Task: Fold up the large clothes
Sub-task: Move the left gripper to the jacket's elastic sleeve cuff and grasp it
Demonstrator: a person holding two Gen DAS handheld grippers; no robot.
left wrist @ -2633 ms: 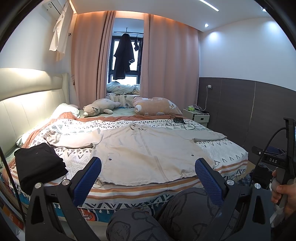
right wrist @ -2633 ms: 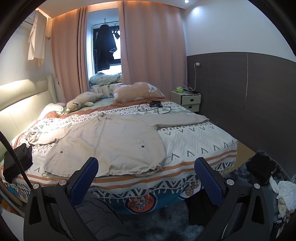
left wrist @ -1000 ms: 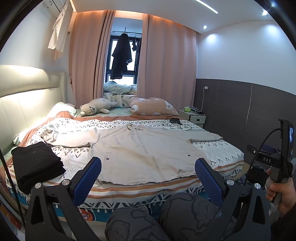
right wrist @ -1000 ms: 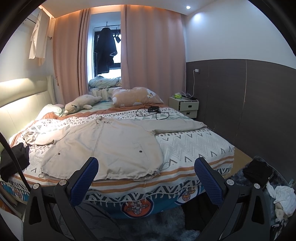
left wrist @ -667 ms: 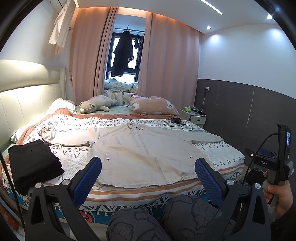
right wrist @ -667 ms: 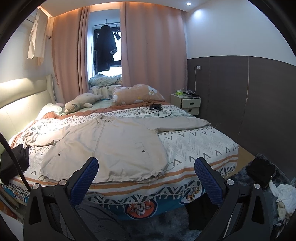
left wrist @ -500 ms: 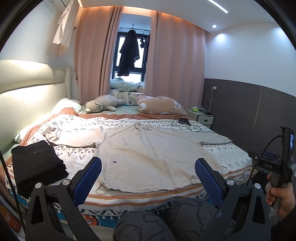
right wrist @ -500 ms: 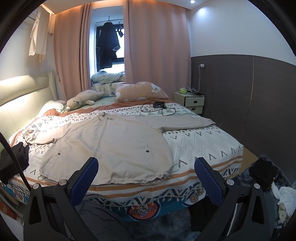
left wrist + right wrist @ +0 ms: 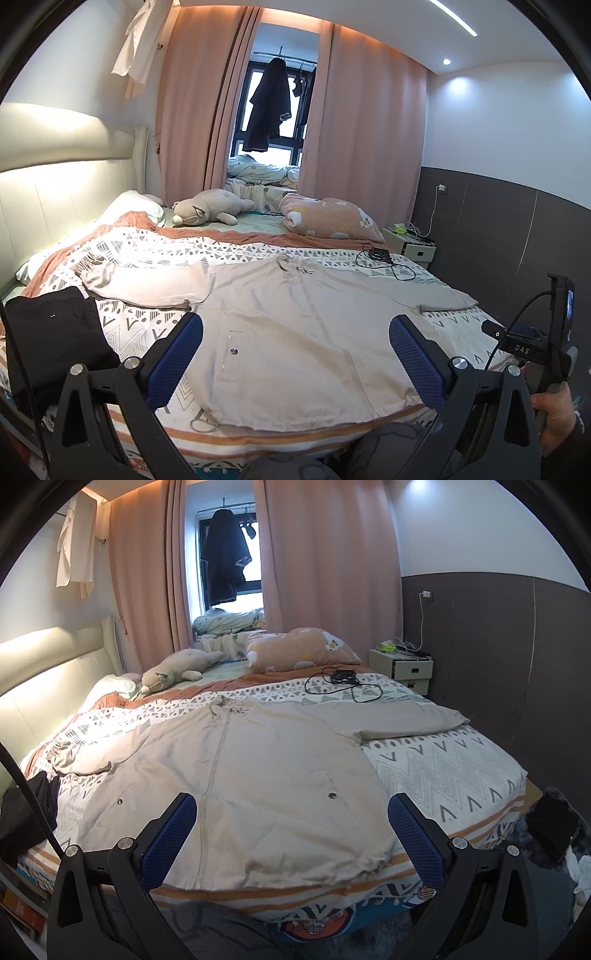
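A large beige jacket (image 9: 295, 325) lies spread flat, front up, on the patterned bed (image 9: 147, 240), sleeves out to both sides and hem at the near edge. It also shows in the right wrist view (image 9: 258, 775). My left gripper (image 9: 295, 354) is open and empty, held above the hem at the foot of the bed. My right gripper (image 9: 291, 830) is open and empty, also just short of the hem. The right gripper's handle (image 9: 546, 350) shows at the right of the left wrist view.
A folded black garment (image 9: 51, 332) lies at the bed's left edge. A plush toy (image 9: 207, 212), a pink pillow (image 9: 328, 221) and a charger with cable (image 9: 343, 681) lie at the far side. A nightstand (image 9: 402, 668) stands right. Dark clothes (image 9: 550, 830) lie on the floor.
Both grippers have moved closer to the bed and the jacket's hem, which now looks larger in both views. Both stay open; the jacket has not moved.
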